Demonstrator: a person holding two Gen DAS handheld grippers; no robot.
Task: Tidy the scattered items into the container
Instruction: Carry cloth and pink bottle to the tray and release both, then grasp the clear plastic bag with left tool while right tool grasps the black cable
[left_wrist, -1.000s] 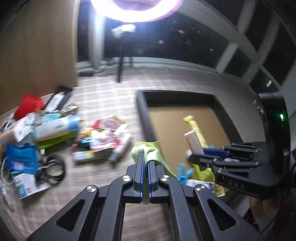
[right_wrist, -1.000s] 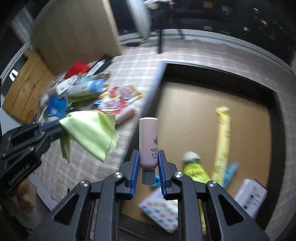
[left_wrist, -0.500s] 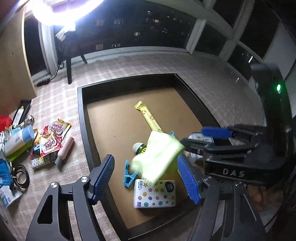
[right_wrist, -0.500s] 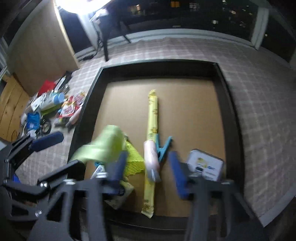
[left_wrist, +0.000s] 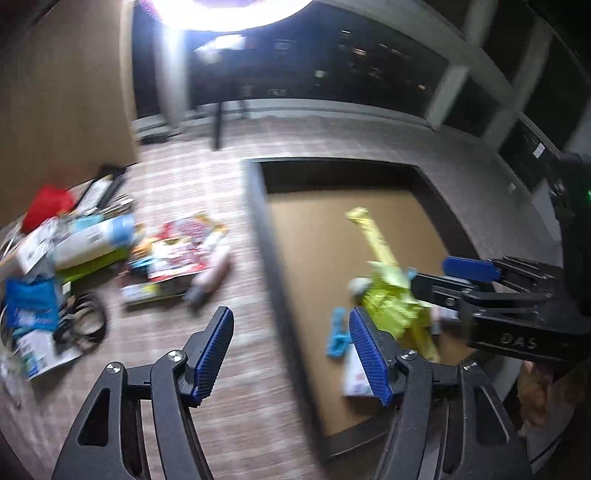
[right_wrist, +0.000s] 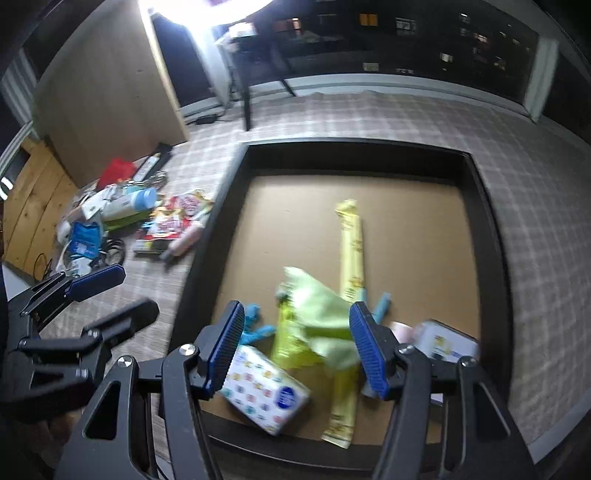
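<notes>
Both grippers are spread wide with nothing between their pads. The left gripper (left_wrist: 291, 350) hangs over the near-left rim of the tray (right_wrist: 236, 166), its blue pads straddling the black wall, one side over the checked cloth (left_wrist: 221, 406), the other over the tray's brown floor. The right gripper (right_wrist: 297, 350) is above the near end of the tray. Below it the green cloth (right_wrist: 317, 306) lies crumpled on a yellow mesh bag (right_wrist: 286, 343), beside the long yellow packet (right_wrist: 351, 243). A patterned tissue pack (right_wrist: 266, 391), a blue clip (right_wrist: 255, 325), a pink tube (right_wrist: 400, 328) and a white box (right_wrist: 443, 343) also lie in the tray. The remaining clutter (left_wrist: 74, 258) sits on the cloth well left of the tray, a pink bottle (left_wrist: 214, 277) nearest its wall.
</notes>
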